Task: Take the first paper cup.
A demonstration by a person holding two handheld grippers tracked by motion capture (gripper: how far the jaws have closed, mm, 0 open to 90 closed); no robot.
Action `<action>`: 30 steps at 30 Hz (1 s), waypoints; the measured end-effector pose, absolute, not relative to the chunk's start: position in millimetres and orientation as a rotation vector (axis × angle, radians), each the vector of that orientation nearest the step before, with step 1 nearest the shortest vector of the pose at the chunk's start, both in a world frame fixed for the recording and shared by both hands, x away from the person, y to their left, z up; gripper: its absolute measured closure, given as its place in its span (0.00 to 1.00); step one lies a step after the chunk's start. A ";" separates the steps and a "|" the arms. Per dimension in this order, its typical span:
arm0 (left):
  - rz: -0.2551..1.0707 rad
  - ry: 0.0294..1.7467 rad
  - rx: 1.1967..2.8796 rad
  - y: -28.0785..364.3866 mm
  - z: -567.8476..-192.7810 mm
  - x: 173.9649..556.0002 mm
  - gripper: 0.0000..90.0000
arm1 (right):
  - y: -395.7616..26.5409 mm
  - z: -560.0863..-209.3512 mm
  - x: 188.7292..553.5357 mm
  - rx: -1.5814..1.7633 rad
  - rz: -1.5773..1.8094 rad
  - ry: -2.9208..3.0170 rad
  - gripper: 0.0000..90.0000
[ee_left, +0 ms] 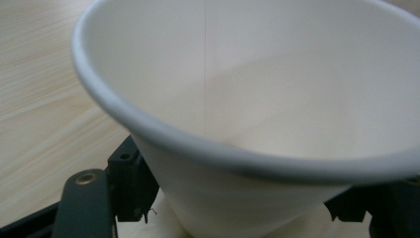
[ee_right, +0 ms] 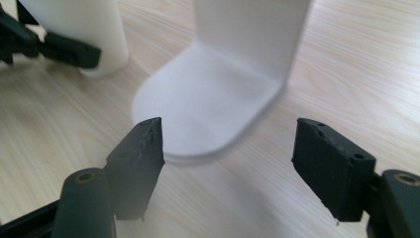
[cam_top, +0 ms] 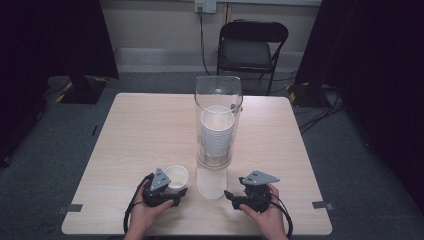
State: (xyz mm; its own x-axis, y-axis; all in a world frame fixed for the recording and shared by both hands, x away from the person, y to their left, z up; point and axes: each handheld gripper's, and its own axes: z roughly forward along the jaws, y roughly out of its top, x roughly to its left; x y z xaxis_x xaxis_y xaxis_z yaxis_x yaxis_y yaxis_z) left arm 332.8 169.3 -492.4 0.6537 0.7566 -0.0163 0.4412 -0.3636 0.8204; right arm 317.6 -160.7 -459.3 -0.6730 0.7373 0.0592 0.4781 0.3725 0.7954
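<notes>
Still, the left gripper [cam_top: 172,192] grasps a paper cup [cam_top: 176,176] near the tabletop's front edge; the right gripper [ee_right: 228,163] is released, empty. Risk: a thin cup (light, squashy) crumples or tips against the dispenser [cam_top: 218,127].

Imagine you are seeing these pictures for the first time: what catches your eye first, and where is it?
A tall clear tube holding a stack of white cups stands on a white base at the middle of the wooden table. Near the front edge, the left gripper has a single white cup between its jaws. The right gripper, jaws apart with nothing between them, points at the base.
</notes>
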 end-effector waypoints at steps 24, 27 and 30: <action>0.451 1.054 2.104 202.2 -500.5 318.8 0.18 | -190.7 -479.5 317.7 1.121 1.146 2.344 0.19; 0.463 1.050 2.111 201.2 -500.9 318.3 0.17 | -188.0 -476.6 318.7 1.082 1.165 2.373 0.16; 0.458 1.061 2.103 200.4 -501.3 318.5 0.16 | -183.3 -472.5 319.2 1.042 1.188 2.387 0.16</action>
State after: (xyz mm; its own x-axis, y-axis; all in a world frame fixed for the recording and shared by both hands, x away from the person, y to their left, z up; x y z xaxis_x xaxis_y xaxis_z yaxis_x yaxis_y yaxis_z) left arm 318.5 200.4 -501.3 0.5973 0.8020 -0.0080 0.5441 -0.3979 0.7387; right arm 319.2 -183.3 -472.5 -0.7015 0.7096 0.0663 0.4806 0.4023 0.7792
